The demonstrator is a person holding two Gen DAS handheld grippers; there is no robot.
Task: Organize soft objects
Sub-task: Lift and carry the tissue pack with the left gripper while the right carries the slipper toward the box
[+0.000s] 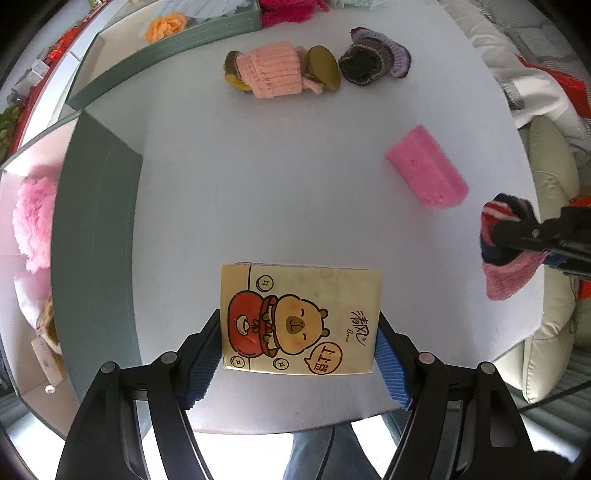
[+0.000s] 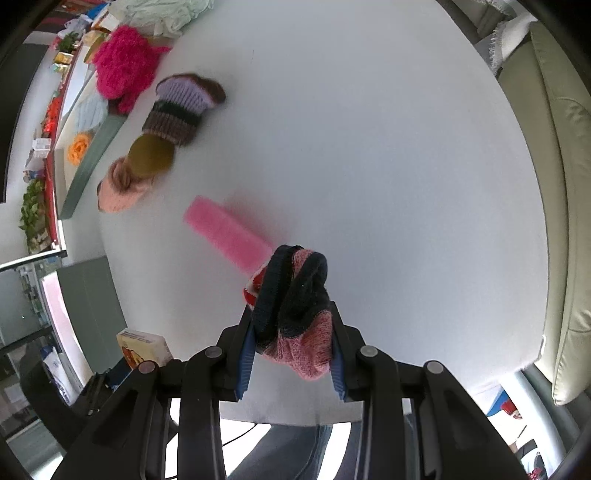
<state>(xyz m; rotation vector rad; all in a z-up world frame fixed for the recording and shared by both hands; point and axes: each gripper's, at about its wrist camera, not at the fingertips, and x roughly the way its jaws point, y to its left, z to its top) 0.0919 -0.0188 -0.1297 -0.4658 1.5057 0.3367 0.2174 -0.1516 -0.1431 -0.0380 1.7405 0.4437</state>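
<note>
My left gripper (image 1: 299, 354) is shut on a yellow tissue pack (image 1: 300, 318) with a cartoon bear, held just above the white table (image 1: 258, 177). My right gripper (image 2: 293, 354) is shut on a bunched knitted sock (image 2: 297, 314), pink, navy and red, lifted above the table; it also shows in the left wrist view (image 1: 506, 243). A pink sponge (image 1: 426, 171) lies on the table between them. A pink knitted piece with olive pads (image 1: 280, 72) and a purple-brown knitted piece (image 1: 375, 57) lie farther back.
A grey-green box (image 1: 96, 258) stands at the left with pink fluffy things (image 1: 33, 218) inside. A second box (image 1: 166, 48) at the back holds an orange flower (image 1: 164, 26). A magenta fluffy item (image 2: 123, 68) lies at the far edge. A sofa (image 2: 554, 184) is on the right.
</note>
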